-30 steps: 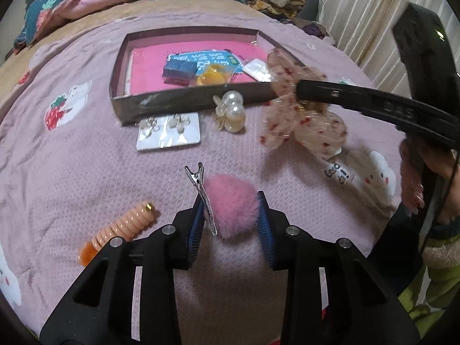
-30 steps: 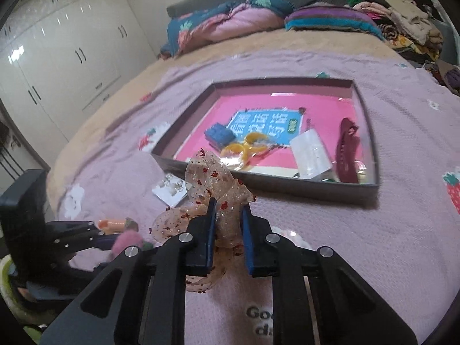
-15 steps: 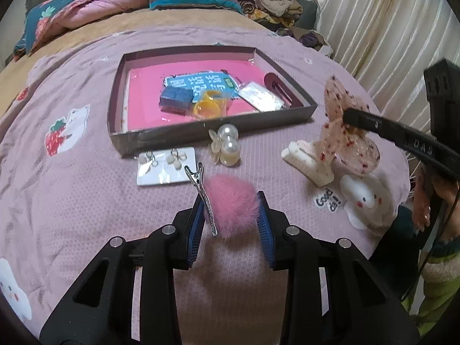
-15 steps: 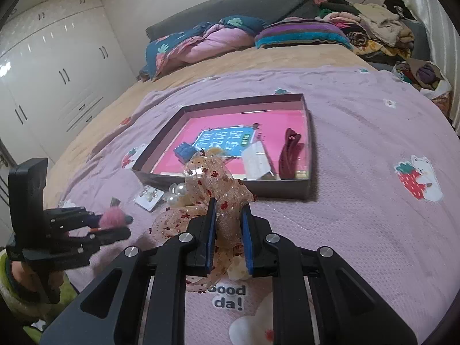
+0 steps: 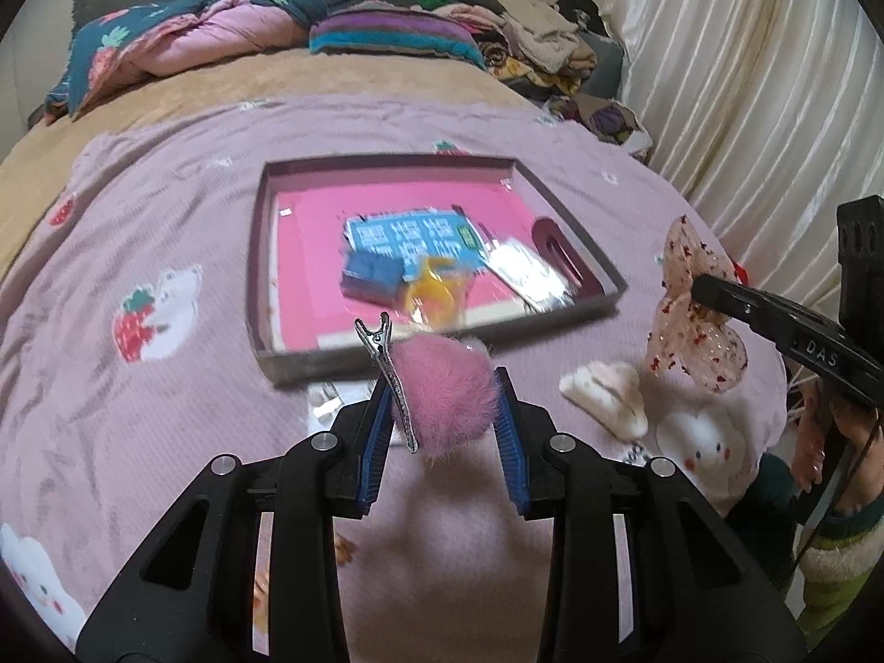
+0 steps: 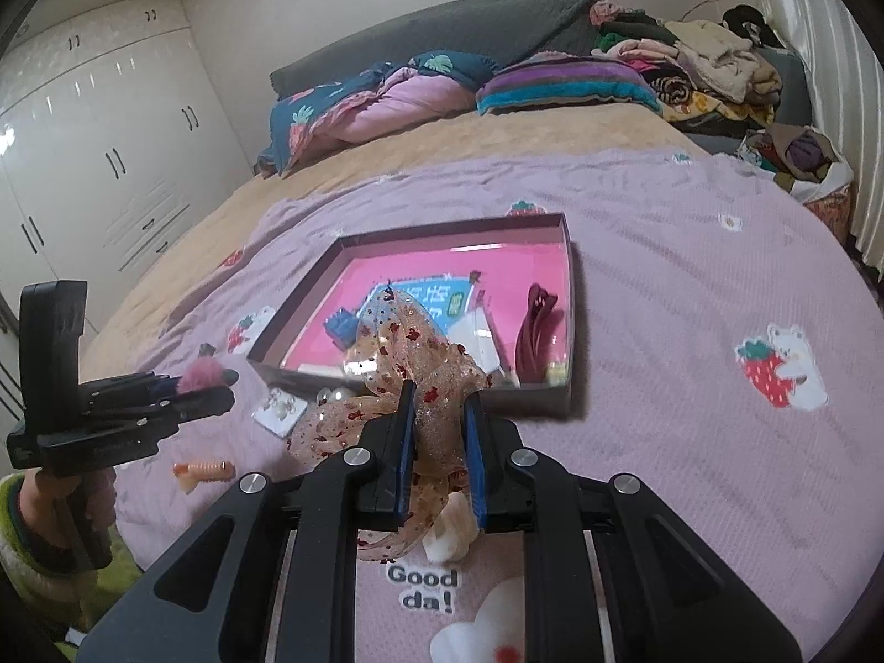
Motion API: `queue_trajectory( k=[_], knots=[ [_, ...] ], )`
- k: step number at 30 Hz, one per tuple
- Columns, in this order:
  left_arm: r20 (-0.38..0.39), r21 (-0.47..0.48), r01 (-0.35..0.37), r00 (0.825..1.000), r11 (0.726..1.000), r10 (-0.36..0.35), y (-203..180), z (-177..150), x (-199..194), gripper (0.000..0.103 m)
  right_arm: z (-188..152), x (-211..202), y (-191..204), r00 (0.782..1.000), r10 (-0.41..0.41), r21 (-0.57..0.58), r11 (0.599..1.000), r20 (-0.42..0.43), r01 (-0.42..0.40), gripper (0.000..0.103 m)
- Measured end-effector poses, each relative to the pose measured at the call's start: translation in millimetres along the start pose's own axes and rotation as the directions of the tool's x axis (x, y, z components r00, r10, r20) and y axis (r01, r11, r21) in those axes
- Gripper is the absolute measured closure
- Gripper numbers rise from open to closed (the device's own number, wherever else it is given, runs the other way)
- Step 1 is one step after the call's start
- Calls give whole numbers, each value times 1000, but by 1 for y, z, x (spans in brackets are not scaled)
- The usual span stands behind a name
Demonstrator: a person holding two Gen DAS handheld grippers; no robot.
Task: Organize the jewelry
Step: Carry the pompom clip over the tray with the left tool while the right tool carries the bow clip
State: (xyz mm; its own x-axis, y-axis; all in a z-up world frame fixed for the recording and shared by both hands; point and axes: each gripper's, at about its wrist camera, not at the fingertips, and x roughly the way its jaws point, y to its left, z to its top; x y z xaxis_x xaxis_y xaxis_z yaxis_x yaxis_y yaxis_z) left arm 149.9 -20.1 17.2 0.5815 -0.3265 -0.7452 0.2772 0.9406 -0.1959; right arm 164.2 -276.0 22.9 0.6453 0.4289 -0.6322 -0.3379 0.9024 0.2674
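Note:
My left gripper (image 5: pixel 442 381) is shut on a pink pom-pom hair clip (image 5: pixel 445 392) with a silver alligator clip, held above the bed in front of the box. My right gripper (image 6: pixel 439 398) is shut on a sheer bow with red specks (image 6: pixel 411 353), held above the bed near the box's front edge; the bow also shows in the left wrist view (image 5: pixel 690 309). The dark box with a pink floor (image 5: pixel 259 287) holds a blue card, a blue block, a yellow ring, a clear packet and a maroon clip (image 6: pixel 533 326).
On the purple blanket lie a cream claw clip (image 5: pixel 608 398), an earring card (image 6: pixel 279 409), pearls (image 6: pixel 334 395) and an orange spiral hair tie (image 6: pixel 204 469). Pillows and clothes pile up at the bed's far end. A curtain hangs at the right, wardrobes at the left.
Both grippers have risen and drawn back from the bed, each keeping its item. The box now looks smaller and farther in both views. The cream claw clip came into view under the bow.

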Motion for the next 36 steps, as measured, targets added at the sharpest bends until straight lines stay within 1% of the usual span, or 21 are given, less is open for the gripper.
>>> queue_trajectory(
  k=[8,15,18,26,32,34,36],
  knots=[
    [35,-30,-36,999,999,37,20,25,2,77,28,10,11,1000,3,-38,999,31,-2,87],
    [40,-59,-66,997,996,68,40,42,8,76,45,29,19,999,-8,-73,997,36,10,87],
    [35,-68,-73,997,995,76,47,46,14,76,50,38,18,999,-17,-85,996,33,20,87],
    [7,-78,-80,997,994,81,56,52,35,76,61,68,3,999,-44,-52,998,5,44,87],
    [-14,-82,-81,997,993,80,60,55,50,76,76,86,-3,999,-41,-43,998,-3,41,87],
    [-22,-84,-81,997,993,79,60,54,54,76,78,97,-5,998,-52,-41,998,-24,51,87],
    [-31,-84,-79,997,993,77,61,54,60,76,78,105,-7,998,-44,-28,999,-40,43,87]
  ],
)
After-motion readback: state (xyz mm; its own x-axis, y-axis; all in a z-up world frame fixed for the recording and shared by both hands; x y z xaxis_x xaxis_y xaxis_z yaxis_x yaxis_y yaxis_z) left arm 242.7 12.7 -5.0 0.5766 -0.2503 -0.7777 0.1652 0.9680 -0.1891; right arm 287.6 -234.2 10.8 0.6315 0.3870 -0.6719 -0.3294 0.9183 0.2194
